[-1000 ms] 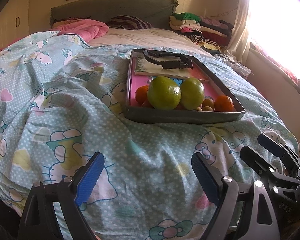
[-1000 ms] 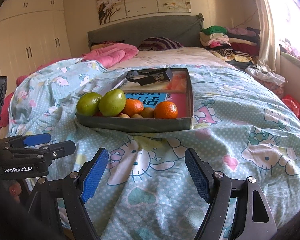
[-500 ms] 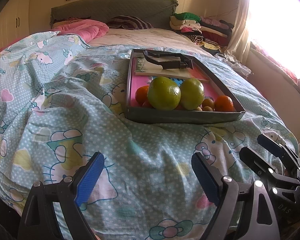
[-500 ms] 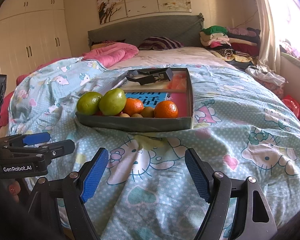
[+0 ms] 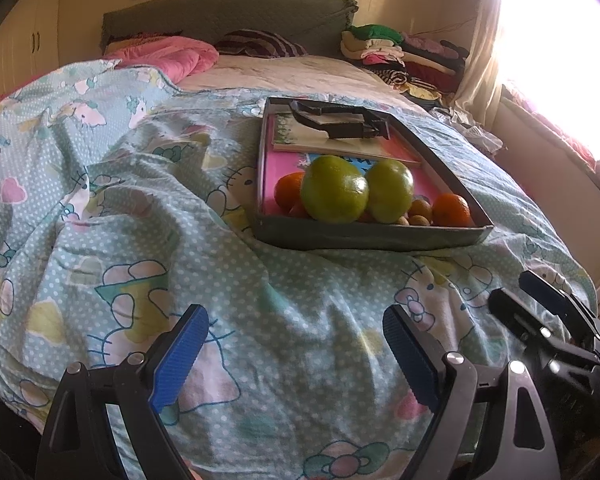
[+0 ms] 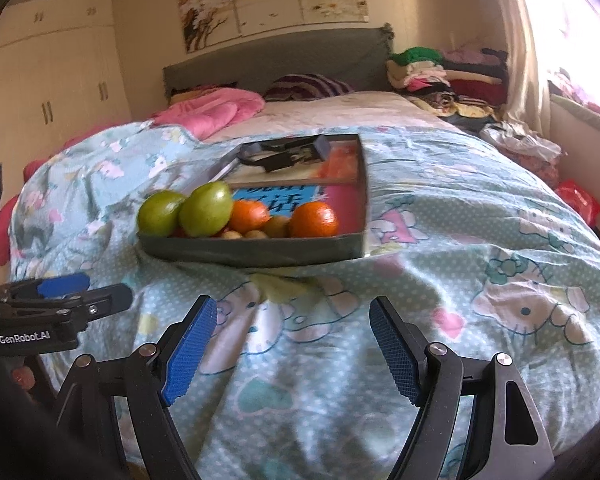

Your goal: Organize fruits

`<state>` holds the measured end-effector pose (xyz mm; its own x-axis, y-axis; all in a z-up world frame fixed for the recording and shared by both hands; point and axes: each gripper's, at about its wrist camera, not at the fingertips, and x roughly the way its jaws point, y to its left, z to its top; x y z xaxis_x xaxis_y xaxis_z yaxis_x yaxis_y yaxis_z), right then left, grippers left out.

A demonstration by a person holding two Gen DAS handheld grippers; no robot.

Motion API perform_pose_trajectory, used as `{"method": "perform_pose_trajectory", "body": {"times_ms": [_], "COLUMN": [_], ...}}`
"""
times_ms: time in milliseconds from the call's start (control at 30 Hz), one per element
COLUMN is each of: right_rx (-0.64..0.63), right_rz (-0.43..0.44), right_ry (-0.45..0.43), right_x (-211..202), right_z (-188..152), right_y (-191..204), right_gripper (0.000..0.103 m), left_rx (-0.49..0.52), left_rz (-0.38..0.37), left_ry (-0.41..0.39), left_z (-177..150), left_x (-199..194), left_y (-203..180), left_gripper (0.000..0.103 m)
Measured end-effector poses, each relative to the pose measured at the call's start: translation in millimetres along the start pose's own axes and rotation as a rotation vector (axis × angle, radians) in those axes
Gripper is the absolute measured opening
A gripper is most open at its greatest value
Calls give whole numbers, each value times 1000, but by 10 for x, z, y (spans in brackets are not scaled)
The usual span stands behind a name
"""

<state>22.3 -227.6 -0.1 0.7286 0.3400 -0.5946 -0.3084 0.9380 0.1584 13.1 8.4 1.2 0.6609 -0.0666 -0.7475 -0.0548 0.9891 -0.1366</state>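
Note:
A dark shallow tray [image 5: 364, 236] [image 6: 260, 249] lies on the bed. At its near end sit two large green fruits [image 5: 334, 189] [image 6: 206, 209], oranges [image 5: 451, 210] [image 6: 314, 219] and several small brown fruits [image 5: 419, 210] [image 6: 277, 226]. My left gripper [image 5: 296, 354] is open and empty over the quilt, well short of the tray; it also shows in the right wrist view [image 6: 66, 292]. My right gripper [image 6: 292, 350] is open and empty, also short of the tray; it also shows in the left wrist view [image 5: 540, 304].
Books [image 5: 340, 142] and a black clamp-like tool [image 5: 340, 122] fill the tray's far end. The blue cartoon quilt [image 5: 140, 220] is rumpled. A pink blanket [image 6: 216, 114] lies near the headboard. Folded clothes [image 6: 440, 72] are piled at the back right.
My right gripper has moved forward a little, so the tray looks nearer in its view. The left gripper has barely moved. Both stay open.

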Motion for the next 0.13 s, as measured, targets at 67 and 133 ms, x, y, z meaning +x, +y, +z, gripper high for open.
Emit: {"method": "perform_pose_trajectory", "body": {"times_ms": [67, 133], "right_rx": [24, 45], "right_rz": [-25, -63], "right_ry": [-7, -14], "right_x": [3, 2], "right_z": [50, 132], "right_y": [-105, -237], "right_gripper": [80, 80], "left_rx": [-22, -60], "left_rz": [4, 33], "left_ry": [0, -13], "left_z": [44, 140], "left_x": [2, -1], "left_y": [79, 236], "left_gripper": [89, 89]}}
